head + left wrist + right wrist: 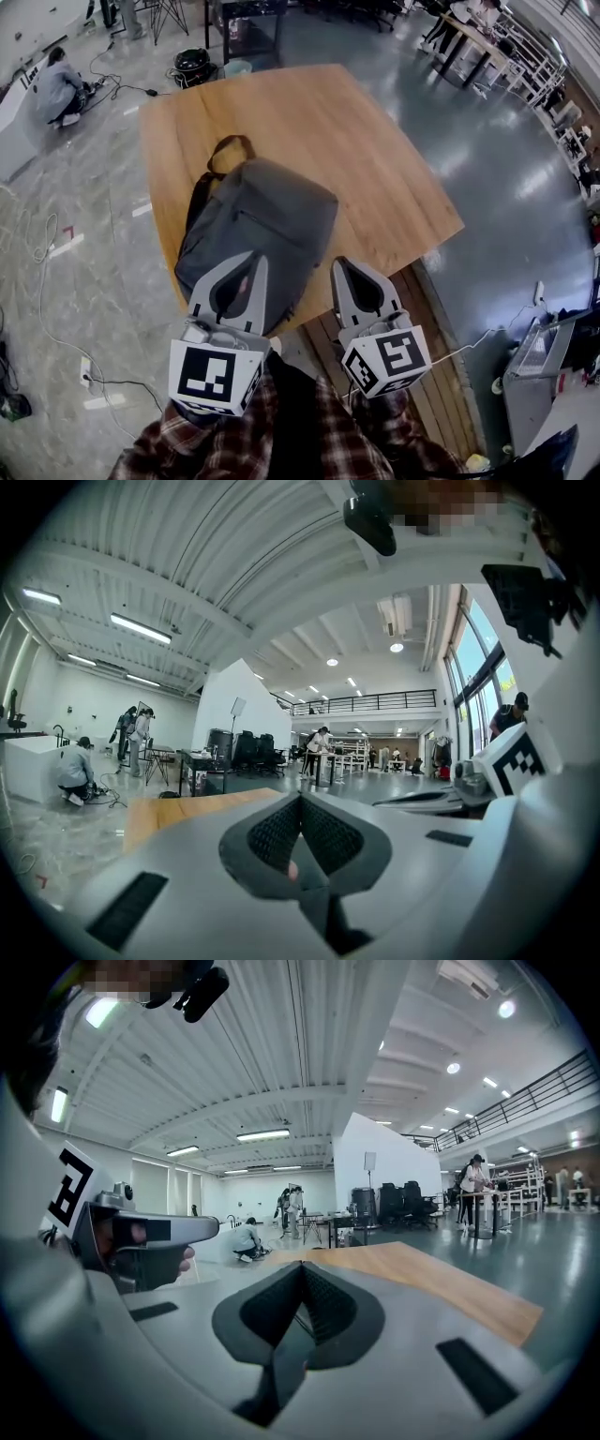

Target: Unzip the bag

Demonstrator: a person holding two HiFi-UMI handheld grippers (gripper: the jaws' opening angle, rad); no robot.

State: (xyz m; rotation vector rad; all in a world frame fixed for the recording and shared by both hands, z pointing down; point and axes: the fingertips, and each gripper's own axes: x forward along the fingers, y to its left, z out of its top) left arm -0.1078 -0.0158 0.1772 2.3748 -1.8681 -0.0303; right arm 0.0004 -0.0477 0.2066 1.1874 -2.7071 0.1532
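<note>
A grey backpack (267, 220) lies flat on the wooden table (366, 141), its brown handle (228, 150) pointing to the far side. No zipper pull shows. My left gripper (253, 262) is held up over the bag's near end, jaws shut with nothing in them. My right gripper (339, 266) hangs beside the bag's near right corner, also shut and empty. Both gripper views look level across the hall. The left gripper (300, 795) and the right gripper (302, 1266) each show pads pressed together, with only the tabletop (450, 1283) beyond and the bag out of sight.
The table's near edge runs just under both grippers, with wooden slats (450, 375) below at the right. A person crouches on the floor (56, 89) at far left by cables. A black bin (192, 66) stands behind the table. More tables and people fill the hall.
</note>
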